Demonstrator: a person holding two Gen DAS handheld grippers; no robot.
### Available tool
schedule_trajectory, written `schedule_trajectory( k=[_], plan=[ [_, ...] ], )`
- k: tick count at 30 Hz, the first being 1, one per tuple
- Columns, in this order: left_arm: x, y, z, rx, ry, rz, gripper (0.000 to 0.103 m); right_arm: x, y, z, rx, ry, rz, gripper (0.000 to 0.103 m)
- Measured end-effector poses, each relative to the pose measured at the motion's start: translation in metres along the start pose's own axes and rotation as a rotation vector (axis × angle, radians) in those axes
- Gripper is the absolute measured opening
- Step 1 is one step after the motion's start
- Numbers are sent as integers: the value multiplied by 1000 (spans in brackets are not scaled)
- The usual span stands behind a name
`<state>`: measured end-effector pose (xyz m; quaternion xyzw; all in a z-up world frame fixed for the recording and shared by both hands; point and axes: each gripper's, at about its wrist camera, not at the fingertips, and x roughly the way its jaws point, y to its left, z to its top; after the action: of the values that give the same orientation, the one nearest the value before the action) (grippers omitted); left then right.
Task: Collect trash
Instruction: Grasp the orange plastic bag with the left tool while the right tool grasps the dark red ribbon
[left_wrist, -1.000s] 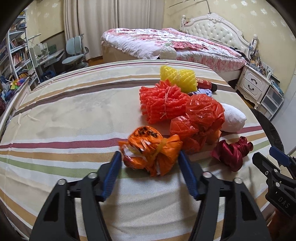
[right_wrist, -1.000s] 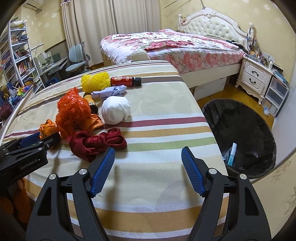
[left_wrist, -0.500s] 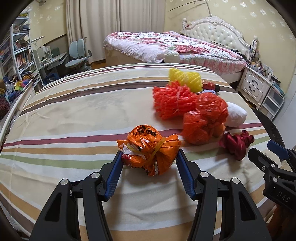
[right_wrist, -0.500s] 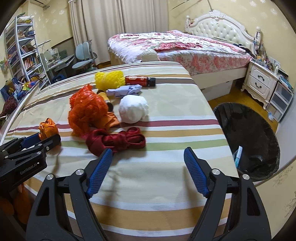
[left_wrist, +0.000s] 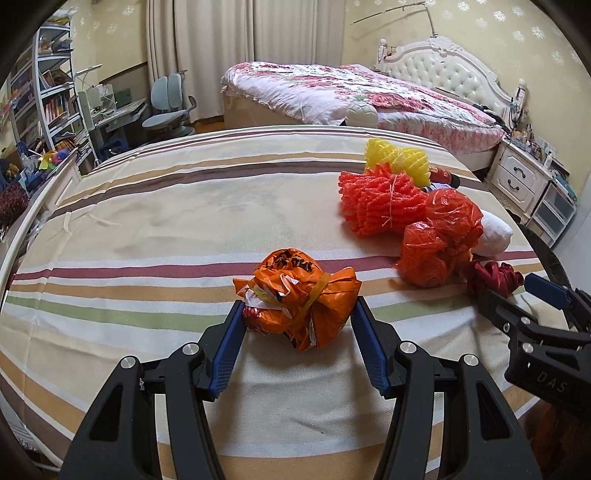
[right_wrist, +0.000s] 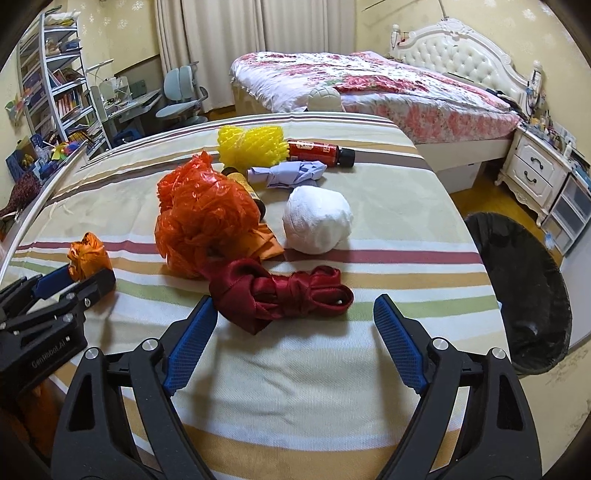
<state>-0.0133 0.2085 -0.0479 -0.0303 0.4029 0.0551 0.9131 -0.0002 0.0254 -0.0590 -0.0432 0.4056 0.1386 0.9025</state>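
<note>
A crumpled orange bag bundle (left_wrist: 299, 295) sits between the jaws of my left gripper (left_wrist: 297, 321), which presses its sides and lifts it off the striped cloth (left_wrist: 155, 236); it also shows in the right wrist view (right_wrist: 88, 256). My right gripper (right_wrist: 291, 325) is open, just in front of a dark red ribbon bundle (right_wrist: 280, 291). The black-lined trash bin (right_wrist: 524, 284) stands on the floor to the right of the table.
Further back lie an orange-red plastic bag (right_wrist: 203, 214), a white wad (right_wrist: 317, 219), a lilac wad (right_wrist: 288, 173), a yellow net (right_wrist: 253, 146), a red bottle (right_wrist: 319, 151) and an orange net (left_wrist: 380, 199). A bed (right_wrist: 369, 85) stands behind.
My left gripper has closed in on the orange bag bundle and raised it from the cloth. My right gripper has moved forward to the dark red ribbon, still open.
</note>
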Motion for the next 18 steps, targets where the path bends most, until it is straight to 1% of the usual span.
schedule_trajectory(
  k=[5,6,7,10,12,17,18],
  plan=[
    [0,2,-1,-10,0,-6,57,7,2,3,-7,20,-5,84],
    [0,3,-1,-11,-1,-7,57,7,2,3,-7,24,-1,78],
    [-1,3,-1,-11,-2,-8,57,8,2,2,-10,32,4,69],
    [-2,1,-1,-4,-9,-5,57,6,1,0,-15,33,1,63],
    [-4,0,-1,1,-15,-3,57,4,1,-1,-18,29,2,60],
    [-8,-3,-2,0,-28,-8,57,-3,-1,-6,-16,16,0,59],
    [-9,-3,-2,0,-29,-10,57,-4,-2,-7,-17,13,-1,58]
  ],
)
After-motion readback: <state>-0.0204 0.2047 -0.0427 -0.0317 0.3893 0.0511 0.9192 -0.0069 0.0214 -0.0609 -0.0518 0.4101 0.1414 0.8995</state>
